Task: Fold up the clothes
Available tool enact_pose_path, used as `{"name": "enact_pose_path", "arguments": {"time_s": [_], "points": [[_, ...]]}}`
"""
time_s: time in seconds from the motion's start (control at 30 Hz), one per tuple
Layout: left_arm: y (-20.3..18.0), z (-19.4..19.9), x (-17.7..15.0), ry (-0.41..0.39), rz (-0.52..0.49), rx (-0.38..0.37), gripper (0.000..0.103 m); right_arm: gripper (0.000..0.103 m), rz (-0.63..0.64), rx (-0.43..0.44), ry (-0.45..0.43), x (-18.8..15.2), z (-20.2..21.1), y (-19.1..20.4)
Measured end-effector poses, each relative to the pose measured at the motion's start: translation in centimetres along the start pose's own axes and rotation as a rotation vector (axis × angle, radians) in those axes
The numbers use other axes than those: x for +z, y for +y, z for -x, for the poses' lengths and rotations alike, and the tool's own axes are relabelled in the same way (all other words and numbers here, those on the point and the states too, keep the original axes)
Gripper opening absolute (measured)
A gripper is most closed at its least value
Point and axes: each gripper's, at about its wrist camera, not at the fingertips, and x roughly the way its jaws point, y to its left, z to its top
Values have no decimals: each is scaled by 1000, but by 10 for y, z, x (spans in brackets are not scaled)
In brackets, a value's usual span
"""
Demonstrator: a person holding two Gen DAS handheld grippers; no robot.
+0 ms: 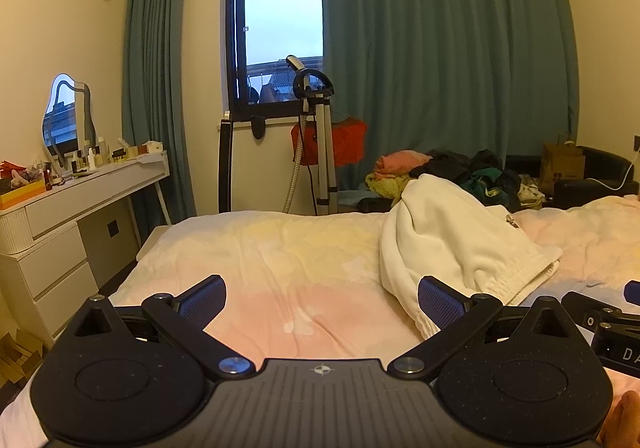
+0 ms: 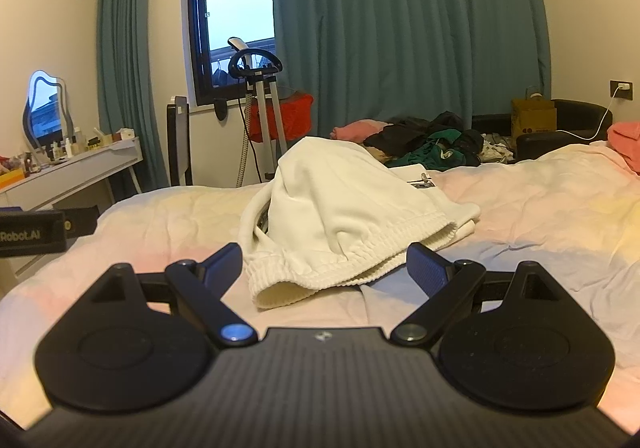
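A crumpled white sweatshirt with a ribbed hem lies heaped on the pastel bedcover. In the left wrist view it is to the right of my left gripper, which is open and empty low over the bed. In the right wrist view the sweatshirt lies straight ahead, its hem just beyond my right gripper, which is open and empty. Part of the right gripper's body shows at the right edge of the left view.
A pile of dark and coloured clothes lies beyond the bed's far side. A pink garment sits at the far right. A white dresser with bottles and a mirror stands left. A garment steamer stand is by the window.
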Motion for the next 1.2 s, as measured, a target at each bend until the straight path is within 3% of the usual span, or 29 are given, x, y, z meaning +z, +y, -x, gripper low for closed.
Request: {"name": "enact_pose_path", "arguments": {"time_s": [1.2], "points": [[9, -13, -16, 49, 47, -9, 103, 90, -12, -2, -1, 4, -3, -1]]}}
